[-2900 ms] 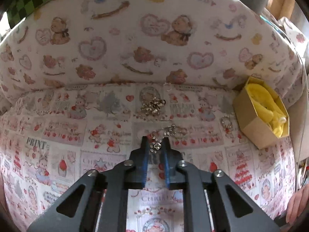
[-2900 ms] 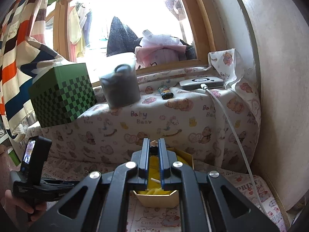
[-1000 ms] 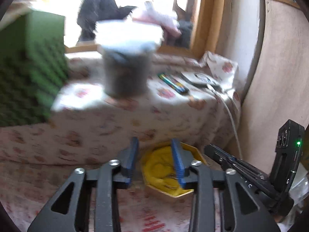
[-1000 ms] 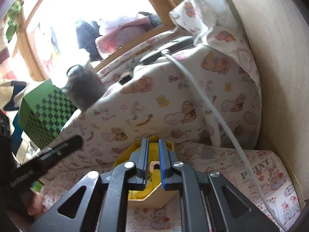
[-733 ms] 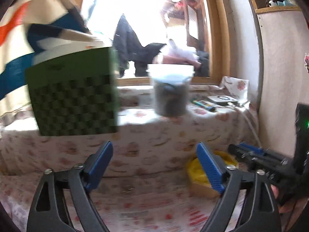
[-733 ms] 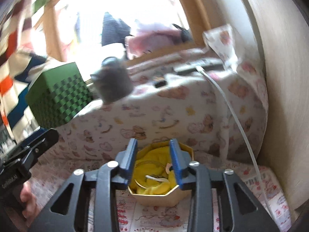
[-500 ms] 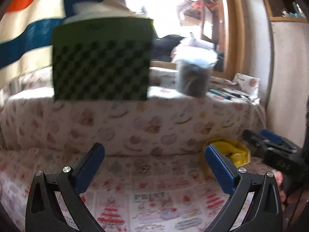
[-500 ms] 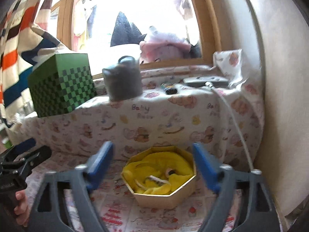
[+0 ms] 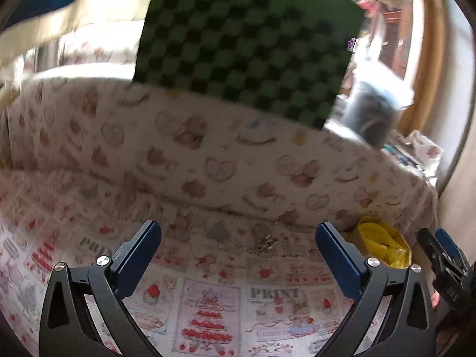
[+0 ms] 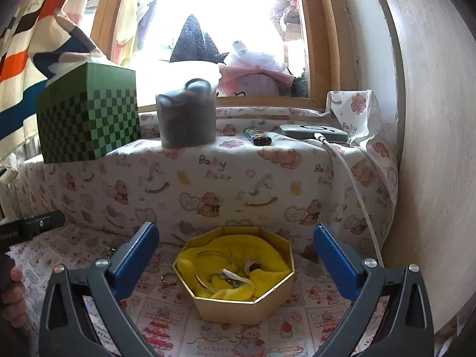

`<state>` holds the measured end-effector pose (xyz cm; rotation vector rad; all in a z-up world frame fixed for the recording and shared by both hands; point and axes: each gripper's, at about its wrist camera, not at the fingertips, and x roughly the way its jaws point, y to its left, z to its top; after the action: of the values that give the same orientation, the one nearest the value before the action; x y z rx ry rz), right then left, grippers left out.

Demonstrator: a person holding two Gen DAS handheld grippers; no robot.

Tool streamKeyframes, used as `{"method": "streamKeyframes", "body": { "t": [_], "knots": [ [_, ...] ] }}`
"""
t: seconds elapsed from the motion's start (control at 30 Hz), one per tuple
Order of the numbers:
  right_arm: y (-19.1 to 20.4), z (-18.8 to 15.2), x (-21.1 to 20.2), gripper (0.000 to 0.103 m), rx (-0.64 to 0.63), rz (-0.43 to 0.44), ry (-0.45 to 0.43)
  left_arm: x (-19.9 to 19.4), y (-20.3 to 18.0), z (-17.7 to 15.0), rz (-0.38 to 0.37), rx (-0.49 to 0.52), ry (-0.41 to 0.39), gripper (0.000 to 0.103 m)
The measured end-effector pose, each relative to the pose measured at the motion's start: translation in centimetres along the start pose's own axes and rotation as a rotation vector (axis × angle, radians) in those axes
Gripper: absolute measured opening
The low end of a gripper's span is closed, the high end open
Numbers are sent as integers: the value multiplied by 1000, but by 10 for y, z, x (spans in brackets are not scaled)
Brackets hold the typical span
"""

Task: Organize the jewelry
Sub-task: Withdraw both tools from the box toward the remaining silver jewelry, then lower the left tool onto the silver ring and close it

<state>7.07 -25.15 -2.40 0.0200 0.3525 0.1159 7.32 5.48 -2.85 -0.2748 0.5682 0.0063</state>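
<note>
Spreading wide, both grippers are empty: right gripper point(image 10: 235, 253) jaws have just been opening over the gold box point(image 10: 238, 270), left gripper point(image 9: 238, 255) gaping above the printed cloth point(image 9: 208, 306). Several pieces already lie on the box's yellow lining point(image 10: 267, 253). A small metal cluster point(image 9: 267, 241) waits on the cloth ahead; a ring point(image 10: 168, 278) lies just beside the box. Judgement: light, slippery, tangly. Pinch the cluster's bulk, not a loose link.
</note>
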Motion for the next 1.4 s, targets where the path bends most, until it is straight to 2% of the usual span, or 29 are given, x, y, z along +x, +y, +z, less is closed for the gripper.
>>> {"method": "streamKeyframes", "body": {
  "t": [0.17,0.27,0.5,0.7,0.73,0.8,0.87,0.93,1.0,1.03,1.1,1.17,1.23,1.33,1.4],
  "knots": [
    [4,0,-2,103,-18,-18,-12,8,1,-6,32,45,36,103],
    [4,0,-1,103,-19,-21,-7,10,-3,-8,18,63,56,103],
    [3,1,3,103,-11,-37,16,25,3,-9,13,17,113,103],
    [5,0,5,103,-9,-16,29,13,0,-8,23,31,53,103],
    [5,1,5,103,-3,-15,30,12,-3,-6,14,49,70,103],
    [-1,1,5,103,52,-7,25,14,-21,-3,2,112,151,90],
    [-9,0,5,103,117,42,43,11,-38,-2,0,152,160,89],
    [-11,0,10,98,122,33,89,15,-57,-3,-10,185,190,81],
    [-16,0,12,94,136,27,112,25,-76,-5,-46,203,257,63],
    [-19,0,13,94,149,26,121,31,-85,-6,-69,209,294,59],
    [-28,1,14,92,201,42,142,46,-101,-8,-85,227,378,42],
    [-38,1,14,88,252,52,157,57,-114,-10,-97,244,425,35],
    [-44,1,14,88,274,40,168,67,-122,-11,-99,253,448,35],
    [-48,1,15,86,289,29,173,78,-129,-11,-121,269,470,31],
    [-48,1,15,85,287,24,172,82,-132,-13,-100,282,460,26]
  ]
}}
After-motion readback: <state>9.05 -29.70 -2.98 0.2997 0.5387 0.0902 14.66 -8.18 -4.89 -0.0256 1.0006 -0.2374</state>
